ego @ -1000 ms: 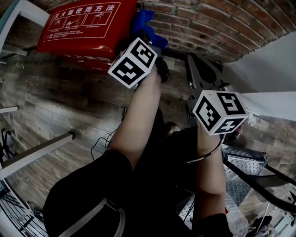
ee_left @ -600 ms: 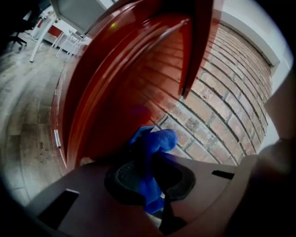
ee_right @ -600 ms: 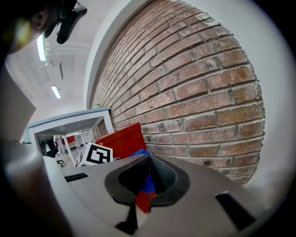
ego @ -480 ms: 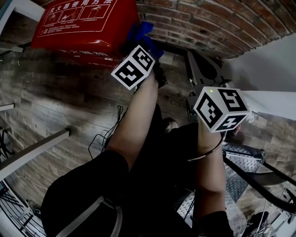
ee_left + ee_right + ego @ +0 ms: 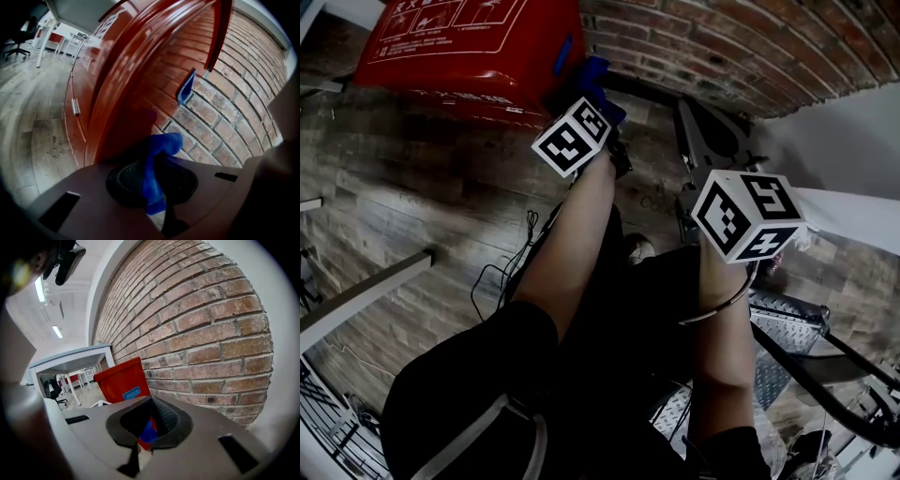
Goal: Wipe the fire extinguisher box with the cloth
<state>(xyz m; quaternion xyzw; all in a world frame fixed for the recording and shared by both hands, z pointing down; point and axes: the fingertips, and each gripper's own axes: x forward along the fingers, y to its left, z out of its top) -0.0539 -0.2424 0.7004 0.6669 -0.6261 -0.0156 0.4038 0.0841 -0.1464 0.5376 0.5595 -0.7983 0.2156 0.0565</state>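
The red fire extinguisher box (image 5: 459,47) stands on the floor against the brick wall, at the top left of the head view. My left gripper (image 5: 154,180) is shut on a blue cloth (image 5: 157,164), which bunches up between the pads beside the box's right end (image 5: 122,84). From above, the cloth (image 5: 589,77) shows just past the left marker cube (image 5: 574,136). A blue handle (image 5: 186,86) sits on that end of the box. My right gripper (image 5: 149,427) is shut and holds nothing; it hangs back with its cube (image 5: 745,214) at the right, pointing toward the box (image 5: 123,380).
The brick wall (image 5: 197,319) runs close along the right. A dark metal frame (image 5: 708,141) stands on the wooden floor (image 5: 412,197) near the right gripper. Cables (image 5: 502,272) lie beside the person's legs. A ridged metal step (image 5: 787,323) and white table legs (image 5: 356,291) flank the sides.
The left gripper has reached a little farther away with the cloth at the box's right end. The box now sits higher in the head view. The right gripper has barely moved.
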